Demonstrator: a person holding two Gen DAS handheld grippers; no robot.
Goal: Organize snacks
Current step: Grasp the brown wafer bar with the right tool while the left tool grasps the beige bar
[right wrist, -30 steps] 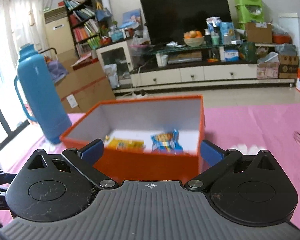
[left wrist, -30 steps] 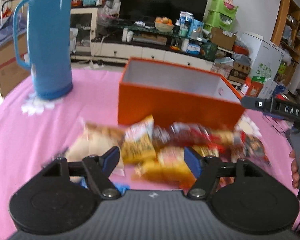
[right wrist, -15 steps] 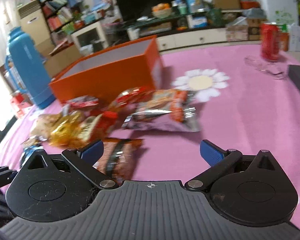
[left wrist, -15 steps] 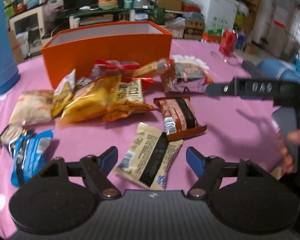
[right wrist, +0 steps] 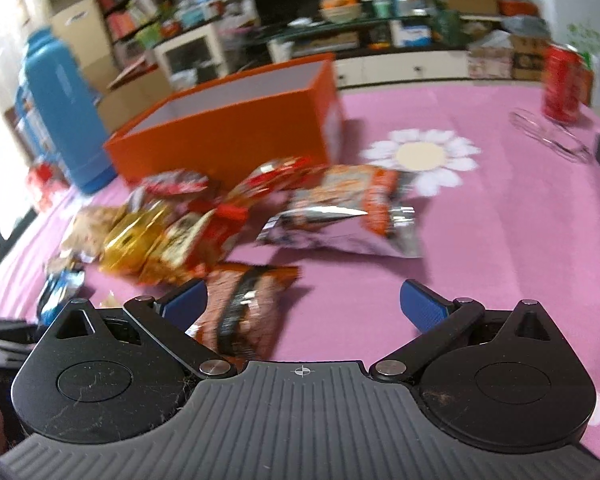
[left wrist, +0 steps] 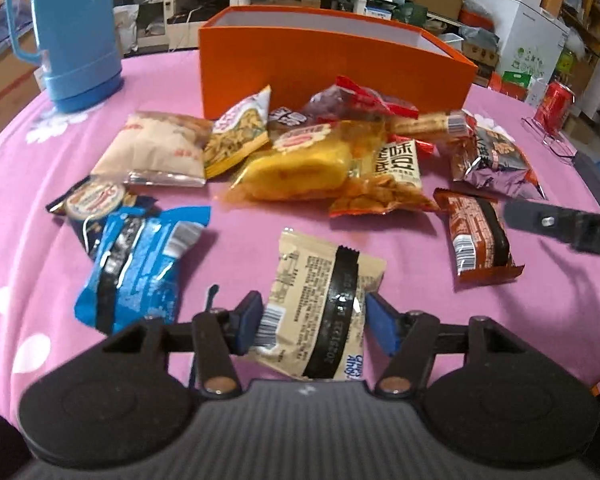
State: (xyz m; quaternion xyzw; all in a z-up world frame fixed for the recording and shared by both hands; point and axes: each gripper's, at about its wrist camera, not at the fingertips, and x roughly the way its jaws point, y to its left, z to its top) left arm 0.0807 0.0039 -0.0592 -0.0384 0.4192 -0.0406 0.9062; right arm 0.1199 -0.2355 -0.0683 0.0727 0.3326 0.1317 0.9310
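- I'm bracketing the beige packet (left wrist: 320, 300) with my left gripper (left wrist: 314, 322), its jaws narrowing, not yet pinching.
- My right gripper (right wrist: 304, 306) is gaping wide, carrying nothing.
- Most snacks are lying outside the orange box (left wrist: 332, 68) at twelve o'clock.

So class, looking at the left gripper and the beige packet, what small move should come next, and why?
Probably close the left gripper on the beige snack packet. Its jaws already stand on either side of the packet with small gaps, and the packet lies flat on the pink tablecloth. Once gripped, it can be carried to the orange box behind the pile.
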